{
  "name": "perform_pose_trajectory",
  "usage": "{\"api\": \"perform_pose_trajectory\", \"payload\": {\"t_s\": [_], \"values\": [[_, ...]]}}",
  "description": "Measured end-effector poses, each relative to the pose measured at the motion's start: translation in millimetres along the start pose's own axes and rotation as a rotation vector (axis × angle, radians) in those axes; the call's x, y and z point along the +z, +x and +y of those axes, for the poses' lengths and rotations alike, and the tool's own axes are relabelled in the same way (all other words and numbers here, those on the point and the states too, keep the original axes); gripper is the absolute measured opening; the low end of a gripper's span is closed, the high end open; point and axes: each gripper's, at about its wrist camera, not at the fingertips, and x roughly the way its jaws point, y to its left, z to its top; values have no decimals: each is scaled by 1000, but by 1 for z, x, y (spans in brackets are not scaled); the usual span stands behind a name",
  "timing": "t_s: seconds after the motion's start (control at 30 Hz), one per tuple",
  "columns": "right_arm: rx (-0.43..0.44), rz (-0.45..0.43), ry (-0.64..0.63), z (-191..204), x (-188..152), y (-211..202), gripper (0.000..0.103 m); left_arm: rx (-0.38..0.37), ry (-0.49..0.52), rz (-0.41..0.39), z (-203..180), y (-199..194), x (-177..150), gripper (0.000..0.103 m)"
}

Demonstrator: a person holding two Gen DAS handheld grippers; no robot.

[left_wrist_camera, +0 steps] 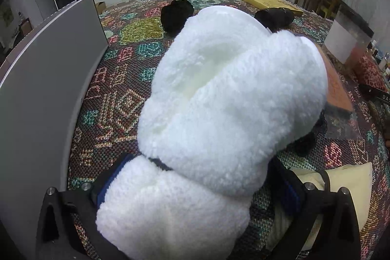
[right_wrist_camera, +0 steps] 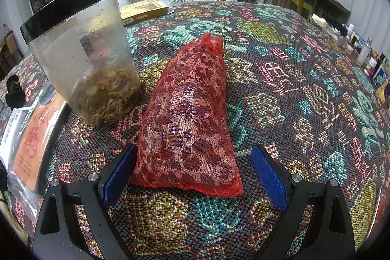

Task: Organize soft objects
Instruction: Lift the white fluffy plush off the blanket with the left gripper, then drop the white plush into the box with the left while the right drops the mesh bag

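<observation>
Left wrist view is nearly filled by a white fleece plush (left_wrist_camera: 219, 101), which lies on the patterned woven cover (left_wrist_camera: 117, 94) with its near end between the wide-spread jaws of the left gripper (left_wrist_camera: 195, 189); whether the blue pads (left_wrist_camera: 290, 196) press on the pile or merely brush it is hard to say, since the fleece hides the contact on both sides. A grey panel (left_wrist_camera: 48, 89) stands close on the left, and black soft items (left_wrist_camera: 175, 14) sit further back. In the right wrist view, the right gripper (right_wrist_camera: 192, 177) rests with its jaws apart either side of the near end of a red mesh pouch (right_wrist_camera: 190, 118), its left pad about touching the mesh, its right pad clear. A clear jar (right_wrist_camera: 82, 60) with a black rim stands just beside the pouch. For a sound hold on the plush, the left jaws would do best to close on the narrower near part rather than the bulky body, squeezing past the loose pile into firmer stuffing. The right should close squarely across the pouch and lift it clear of the jar.
</observation>
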Motion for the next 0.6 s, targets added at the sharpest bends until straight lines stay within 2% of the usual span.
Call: {"api": "perform_pose_trajectory", "payload": {"t_s": [0.17, 0.3, 0.37, 0.43, 0.5, 0.6], "values": [[0, 0, 0, 0, 0, 0, 95, 1, 3, 28, 0, 0, 2, 103], [6, 1, 0, 0, 0, 0, 96, 1, -7, 169, 0, 5, 18, 103], [48, 9, -30, -3, 2, 0, 96, -25, -25, 226, 3, 1, 25, 103], [132, 27, -39, -15, 4, -3, 94, -77, -37, 206, 7, -13, 29, 103], [233, 44, 43, -35, 6, -11, 95, -116, -42, 182, 11, -26, 29, 103], [281, 84, 101, -47, 20, -17, 95, -154, -17, 154, 11, -38, 28, 103]]}}
